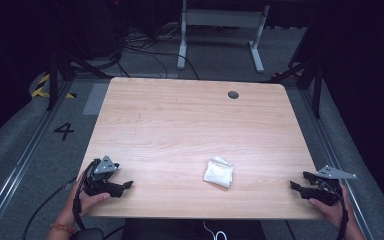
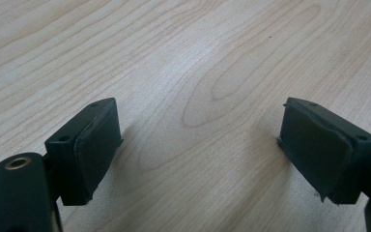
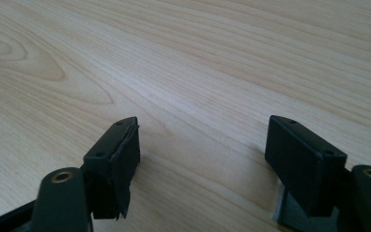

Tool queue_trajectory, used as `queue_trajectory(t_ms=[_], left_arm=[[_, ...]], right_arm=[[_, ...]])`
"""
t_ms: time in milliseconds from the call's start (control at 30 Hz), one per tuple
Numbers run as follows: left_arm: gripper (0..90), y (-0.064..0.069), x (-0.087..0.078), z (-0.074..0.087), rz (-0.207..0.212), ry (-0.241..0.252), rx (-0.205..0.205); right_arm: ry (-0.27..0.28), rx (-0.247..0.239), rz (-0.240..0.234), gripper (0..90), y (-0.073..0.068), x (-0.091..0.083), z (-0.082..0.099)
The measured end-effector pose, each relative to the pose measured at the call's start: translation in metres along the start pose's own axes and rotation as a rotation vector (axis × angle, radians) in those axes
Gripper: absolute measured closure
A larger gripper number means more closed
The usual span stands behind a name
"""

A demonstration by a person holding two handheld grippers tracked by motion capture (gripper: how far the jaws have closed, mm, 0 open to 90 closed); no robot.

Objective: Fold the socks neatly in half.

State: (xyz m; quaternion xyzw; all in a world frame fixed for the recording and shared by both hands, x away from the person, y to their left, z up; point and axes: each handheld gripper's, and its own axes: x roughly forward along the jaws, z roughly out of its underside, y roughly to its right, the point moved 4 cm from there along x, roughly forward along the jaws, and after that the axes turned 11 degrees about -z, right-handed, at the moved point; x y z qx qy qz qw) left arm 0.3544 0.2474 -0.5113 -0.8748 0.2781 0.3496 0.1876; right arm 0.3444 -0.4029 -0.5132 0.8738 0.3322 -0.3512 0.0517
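Observation:
A small white folded cloth (image 1: 218,172) lies on the light wooden table (image 1: 190,125), near its front edge and a little right of centre. My left gripper (image 1: 128,185) rests low at the table's front left corner, held by a hand, and points right toward the cloth. Its jaws stand wide apart with only bare wood between them (image 2: 198,145). My right gripper (image 1: 297,181) sits at the front right corner and points left. It is open too, with nothing between its black pads (image 3: 121,154). The cloth lies between the two grippers, apart from both.
A round dark cable hole (image 1: 233,94) sits near the table's far right edge. Beyond the table stand a grey metal frame (image 1: 220,20) and loose cables (image 1: 145,47) on the floor. A floor marking "4" (image 1: 64,131) lies to the left.

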Motion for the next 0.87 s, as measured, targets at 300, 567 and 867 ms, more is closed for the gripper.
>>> queue_trajectory(t_ms=[300,567,867], left_arm=[[15.3,-0.0005,-0.0002,0.0001,-0.004,-0.002,-0.003],[15.2,-0.001,0.0002,0.0,-0.012,-0.004,-0.021],[15.2,-0.0013,0.0006,-0.0003,-0.02,-0.005,-0.025]], right_arm=[[0.006,-0.002,-0.004,27.9,-0.0008,0.0025,-0.0016],[0.007,-0.002,-0.005,27.9,-0.0008,0.0025,-0.0016],[0.007,-0.002,-0.004,27.9,-0.0008,0.0026,-0.0015]])
